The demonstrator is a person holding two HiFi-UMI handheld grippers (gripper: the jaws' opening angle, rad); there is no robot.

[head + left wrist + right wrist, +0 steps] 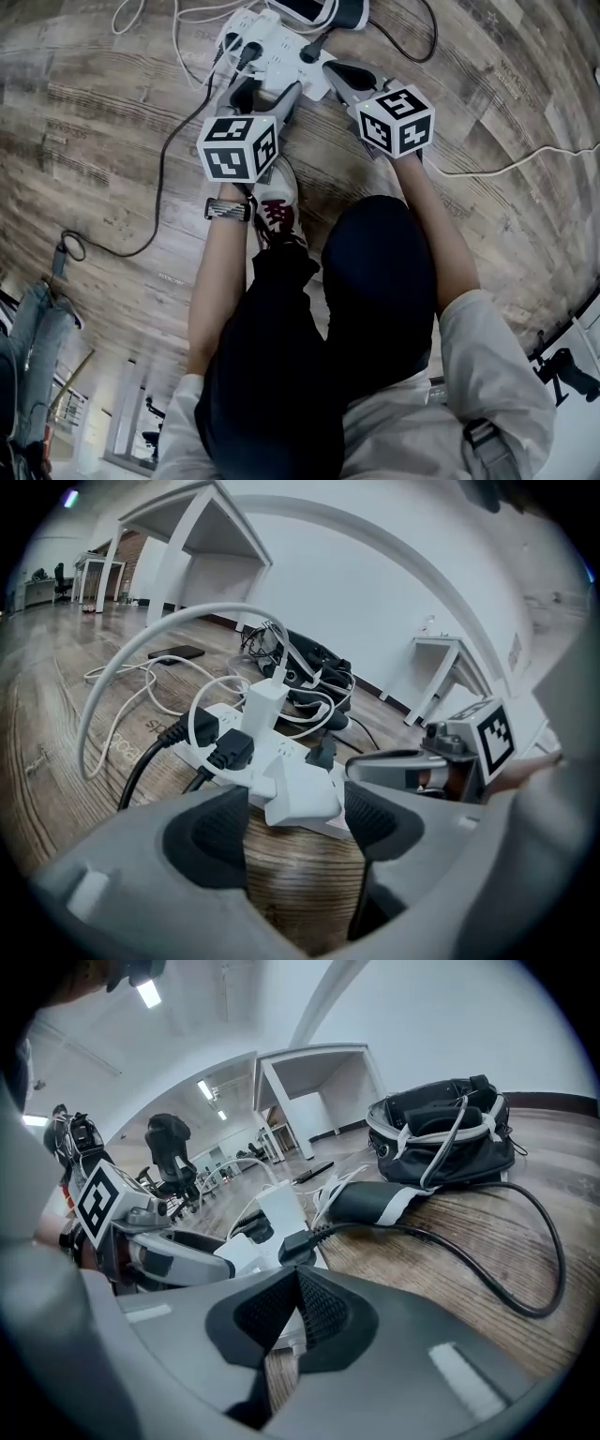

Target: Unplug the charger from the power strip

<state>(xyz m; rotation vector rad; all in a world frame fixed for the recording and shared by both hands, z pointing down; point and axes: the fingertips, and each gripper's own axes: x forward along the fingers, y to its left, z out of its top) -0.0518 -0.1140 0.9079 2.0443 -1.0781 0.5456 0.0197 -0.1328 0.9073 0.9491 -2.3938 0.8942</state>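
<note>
A white power strip (277, 45) lies on the wood floor with black plugs and a tall white adapter (265, 703) in it. At its near end sits a white block charger (298, 794). My left gripper (298, 819) is open, its dark pads (217, 836) on either side of that charger, not pressing on it. In the head view the left gripper (267, 94) points at the strip's near end. My right gripper (298, 1277) is shut with nothing between its pads, its tip (336, 73) at the strip's right end beside a black plug (295, 1244).
A black bag (441, 1133) stands behind the strip, and a black cable (525, 1241) loops over the floor to its right. White cables (122, 682) curl to the left near a phone (176, 652). The person's shoe (278, 202) is just behind the left gripper.
</note>
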